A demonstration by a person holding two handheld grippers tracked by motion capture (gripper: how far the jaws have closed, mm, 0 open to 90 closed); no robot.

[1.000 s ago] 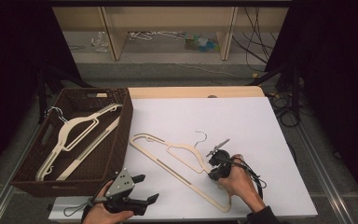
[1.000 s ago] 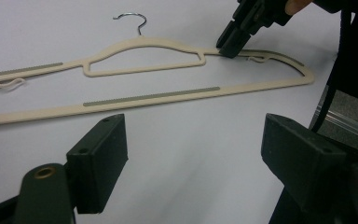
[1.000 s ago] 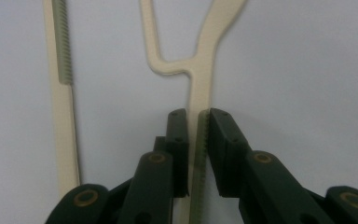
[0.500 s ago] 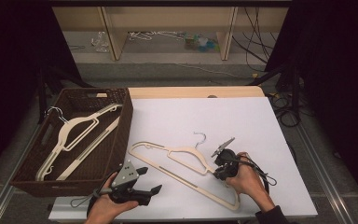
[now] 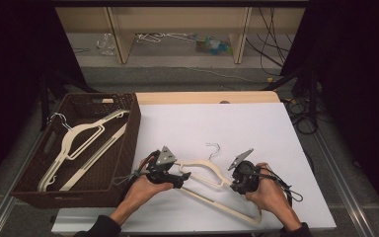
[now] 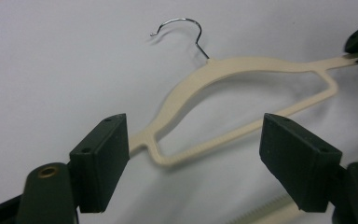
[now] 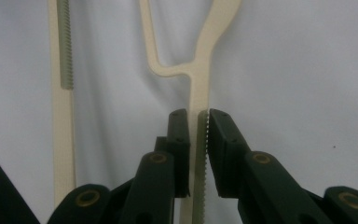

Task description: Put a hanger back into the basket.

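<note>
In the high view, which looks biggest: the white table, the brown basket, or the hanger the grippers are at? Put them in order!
1. White table, biggest by far.
2. Brown basket, next.
3. Hanger on the table, smallest; the right gripper holds it, the left gripper is open beside it.

High view above the table's near edge, facing forward-down — gripper views close, sharing the hanger (image 5: 212,173).
</note>
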